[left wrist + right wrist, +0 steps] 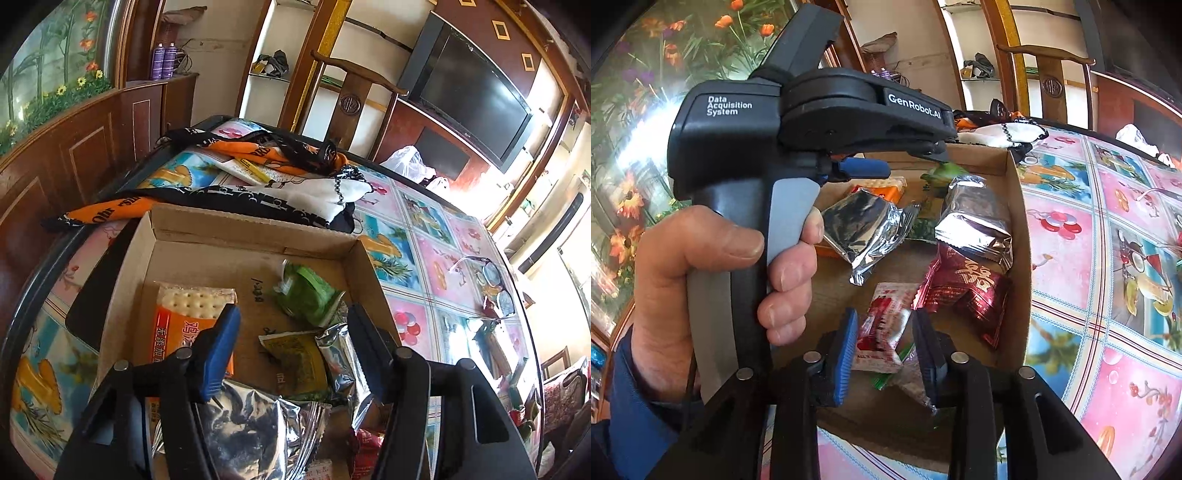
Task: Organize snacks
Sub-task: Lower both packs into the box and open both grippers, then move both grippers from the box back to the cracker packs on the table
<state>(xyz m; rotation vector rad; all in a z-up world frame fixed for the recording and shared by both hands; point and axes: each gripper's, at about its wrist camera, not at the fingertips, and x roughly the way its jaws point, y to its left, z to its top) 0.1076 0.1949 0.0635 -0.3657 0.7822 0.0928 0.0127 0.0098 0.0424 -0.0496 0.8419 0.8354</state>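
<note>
A shallow cardboard box (258,230) on the table holds several snack packets. In the left wrist view my left gripper (295,343) is open above the box, over a silver foil packet (251,428), an orange cracker pack (184,325), a green packet (306,295) and an olive packet (295,362). In the right wrist view my right gripper (886,354) has its pads on either side of a red-and-white snack packet (882,328) inside the box (1019,206). A dark red packet (964,291) and silver packets (975,221) lie beyond. The left gripper (864,168) shows there too, hand-held.
The table has a colourful patterned cloth (417,236). Orange-black scarves and white cloth (258,184) lie behind the box. Eyeglasses (491,288) lie to the right. A black flat object (99,284) lies left of the box. A wooden chair (354,96) stands behind the table.
</note>
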